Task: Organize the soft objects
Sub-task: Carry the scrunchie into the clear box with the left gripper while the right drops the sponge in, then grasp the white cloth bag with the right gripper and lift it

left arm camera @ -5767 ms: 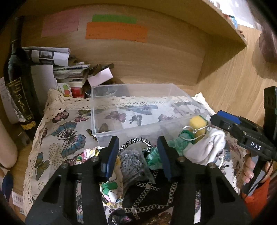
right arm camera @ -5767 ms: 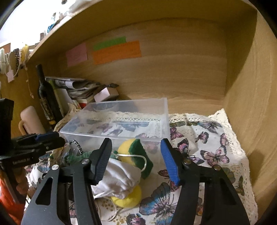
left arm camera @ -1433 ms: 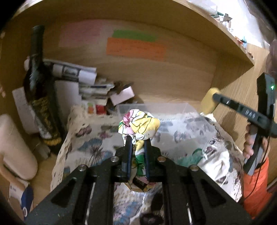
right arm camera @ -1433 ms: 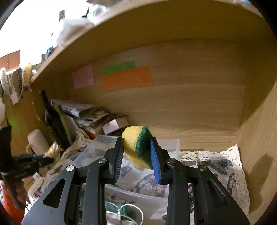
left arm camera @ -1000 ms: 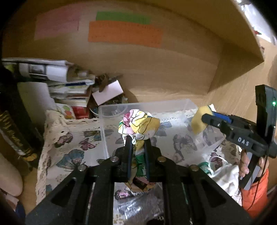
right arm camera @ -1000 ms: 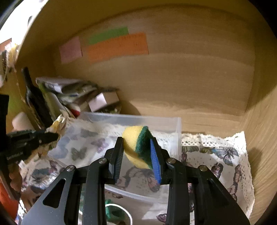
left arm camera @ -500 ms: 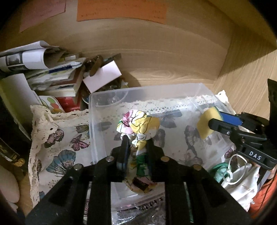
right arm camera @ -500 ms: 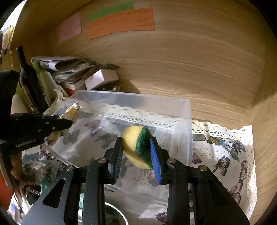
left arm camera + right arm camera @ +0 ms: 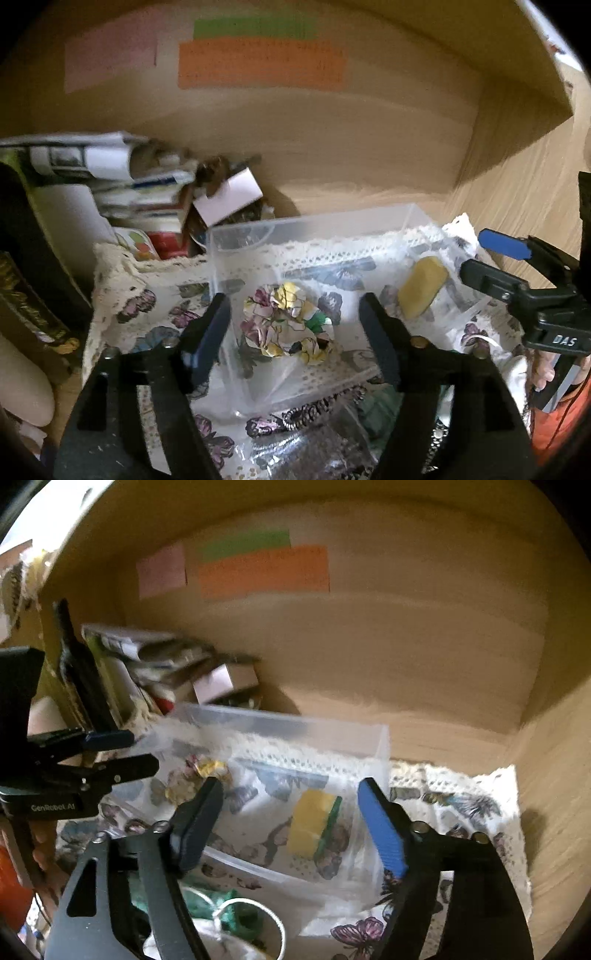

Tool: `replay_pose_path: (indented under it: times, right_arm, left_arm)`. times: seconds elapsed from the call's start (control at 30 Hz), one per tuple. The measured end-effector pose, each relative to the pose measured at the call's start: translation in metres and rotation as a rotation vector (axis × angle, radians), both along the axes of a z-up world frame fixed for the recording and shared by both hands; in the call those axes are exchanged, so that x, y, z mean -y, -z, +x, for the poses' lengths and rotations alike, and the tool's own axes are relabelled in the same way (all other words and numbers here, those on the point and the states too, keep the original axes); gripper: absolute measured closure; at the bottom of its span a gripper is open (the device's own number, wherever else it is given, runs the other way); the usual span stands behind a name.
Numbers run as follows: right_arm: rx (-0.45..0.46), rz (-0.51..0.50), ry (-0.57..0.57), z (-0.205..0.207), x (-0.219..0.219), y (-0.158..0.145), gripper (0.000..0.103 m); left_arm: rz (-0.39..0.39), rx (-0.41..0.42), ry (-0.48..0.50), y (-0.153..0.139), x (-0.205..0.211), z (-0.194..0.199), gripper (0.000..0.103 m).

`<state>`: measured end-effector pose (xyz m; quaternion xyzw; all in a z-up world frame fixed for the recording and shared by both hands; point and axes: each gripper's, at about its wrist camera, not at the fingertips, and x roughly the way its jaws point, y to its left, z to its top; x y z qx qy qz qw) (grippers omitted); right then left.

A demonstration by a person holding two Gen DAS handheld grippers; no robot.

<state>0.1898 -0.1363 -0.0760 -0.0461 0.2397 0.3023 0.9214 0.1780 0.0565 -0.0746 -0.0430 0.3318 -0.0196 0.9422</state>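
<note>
Both grippers spread wide over a clear bin in a wooden cubby

The left gripper (image 9: 295, 325) and right gripper (image 9: 288, 808) hold nothing. The floral cloth (image 9: 286, 325) lies in the clear bin (image 9: 314, 225), with the sponge (image 9: 314, 823) at its 3 o'clock, apart. The bin sits on a lace-edged butterfly cloth (image 9: 461, 805). Pink, green and orange notes (image 9: 258, 66) stick to the back wall at 12; papers (image 9: 110, 166) and a dark bottle (image 9: 81, 672) crowd in at 9.
</note>
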Motion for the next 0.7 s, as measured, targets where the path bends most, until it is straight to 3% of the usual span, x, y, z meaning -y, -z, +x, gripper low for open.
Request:
replay_pose_path:
  times: [0.13,0.2,0.47,0.7]
  right_arm:
    - [0.068,0.036,0.006,-0.025,0.008,-0.014,0.02]
    - [0.089,0.049,0.001,-0.035,0.011,-0.017,0.018]
    - [0.126,0.053,0.002,-0.072,0.016,-0.009,0.009]
    - [0.059,0.03,0.004,-0.089,0.015,0.021,0.008]
  left_arm:
    - [0.011,0.065,-0.013,-0.014,0.001,-0.02,0.005]
    - [0.012,0.085,-0.024,-0.018,0.0,-0.03,0.001]
    - [-0.014,0.044,-0.031,-0.008,-0.004,-0.057,0.0]
    - [0.011,-0.028,-0.028,0.019,-0.001,-0.073,0.0]
